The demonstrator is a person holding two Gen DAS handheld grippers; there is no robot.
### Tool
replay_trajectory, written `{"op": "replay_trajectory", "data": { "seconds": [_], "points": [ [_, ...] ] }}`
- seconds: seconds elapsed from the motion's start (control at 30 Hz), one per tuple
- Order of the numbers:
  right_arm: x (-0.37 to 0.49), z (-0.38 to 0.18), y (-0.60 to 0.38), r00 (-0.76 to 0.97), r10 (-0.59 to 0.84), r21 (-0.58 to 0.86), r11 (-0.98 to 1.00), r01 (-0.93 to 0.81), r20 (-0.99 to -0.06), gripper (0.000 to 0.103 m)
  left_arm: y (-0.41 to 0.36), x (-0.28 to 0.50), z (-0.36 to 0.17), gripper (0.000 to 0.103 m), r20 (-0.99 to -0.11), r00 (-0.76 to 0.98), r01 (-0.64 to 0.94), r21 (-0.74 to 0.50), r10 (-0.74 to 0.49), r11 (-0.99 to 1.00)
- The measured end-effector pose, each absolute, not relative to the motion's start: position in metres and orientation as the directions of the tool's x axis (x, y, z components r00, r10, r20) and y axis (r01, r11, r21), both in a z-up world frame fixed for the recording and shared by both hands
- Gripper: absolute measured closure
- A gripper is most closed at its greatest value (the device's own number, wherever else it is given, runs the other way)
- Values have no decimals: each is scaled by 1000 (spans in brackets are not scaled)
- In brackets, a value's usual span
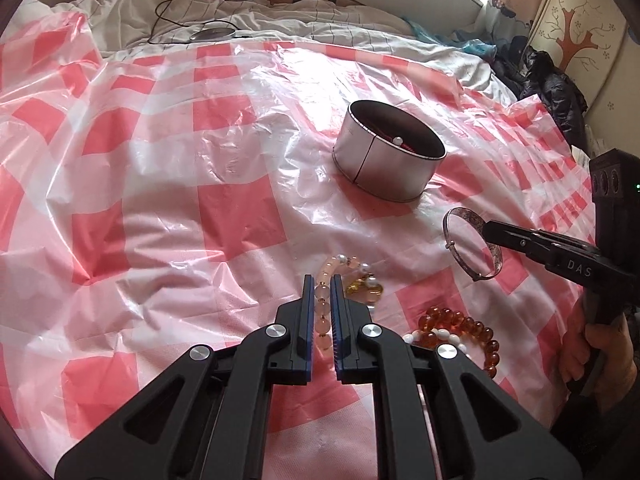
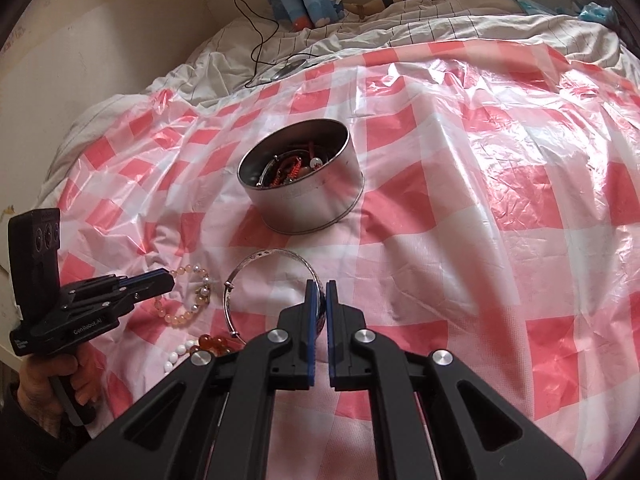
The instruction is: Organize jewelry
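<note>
My left gripper [image 1: 322,280] is shut on a pink bead bracelet [image 1: 325,294], whose far end with pearls and a gold charm [image 1: 364,286] lies on the sheet. The right wrist view shows that gripper [image 2: 170,280] at the left, over the same bracelet [image 2: 184,316]. My right gripper [image 2: 320,285] is shut on the near rim of a silver bangle [image 2: 272,254]. From the left wrist view, the right gripper [image 1: 489,229] holds the bangle [image 1: 460,210] tilted, just short of the round metal tin [image 1: 380,168]. Several pieces of jewelry sit in the tin [image 2: 312,204].
An amber bead bracelet [image 1: 460,320] with white beads [image 1: 444,336] lies right of my left gripper. A red-and-white checked plastic sheet [image 1: 160,200] covers the bed. Rumpled bedding with a black cable [image 1: 168,12] is behind, dark clothing [image 1: 556,92] at far right.
</note>
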State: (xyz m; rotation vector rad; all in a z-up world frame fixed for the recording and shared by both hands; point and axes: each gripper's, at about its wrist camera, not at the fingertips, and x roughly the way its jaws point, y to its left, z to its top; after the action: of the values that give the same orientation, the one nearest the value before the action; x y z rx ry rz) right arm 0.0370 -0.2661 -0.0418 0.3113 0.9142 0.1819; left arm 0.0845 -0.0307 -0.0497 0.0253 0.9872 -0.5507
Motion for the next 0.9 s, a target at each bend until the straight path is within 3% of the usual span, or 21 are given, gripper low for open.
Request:
{"op": "replay_trajectory", "data": {
  "seconds": [0.3, 0.33, 0.4, 0.43, 0.53, 0.63, 0.67, 0.9],
  "points": [
    [41, -55, -262, 558, 254, 304, 953, -3, -790, 94, -35, 85, -61, 95, -832, 399, 450, -189, -385, 873],
    [41, -55, -262, 555, 259, 309, 951, -4, -790, 91, -35, 85, -62, 95, -835, 397, 450, -185, -381, 874],
    [42, -58, -261, 548, 266, 313, 950, -8, -793, 72, -35, 86, -65, 90, -842, 388, 445, -185, -375, 876],
    [42, -57, -258, 548, 264, 305, 952, -18, -793, 72, -35, 87, -66, 89, -845, 386, 441, -183, -370, 879],
    [41, -58, -250, 549, 224, 247, 969, -33, -805, 72, -37, 85, -68, 87, -849, 385, 452, -169, -363, 876],
    [41, -58, -246, 545, 191, 207, 978, -33, -817, 90, -41, 82, -66, 88, -847, 386, 472, -158, -365, 867],
    [41, -58, -247, 542, 195, 213, 977, -29, -817, 93, -41, 81, -63, 94, -842, 388, 477, -164, -375, 863],
    [32, -43, -277, 599, 387, 498, 867, 23, -701, 96, -35, 78, -36, 96, -763, 389, 472, -317, -517, 823]
  ]
}}
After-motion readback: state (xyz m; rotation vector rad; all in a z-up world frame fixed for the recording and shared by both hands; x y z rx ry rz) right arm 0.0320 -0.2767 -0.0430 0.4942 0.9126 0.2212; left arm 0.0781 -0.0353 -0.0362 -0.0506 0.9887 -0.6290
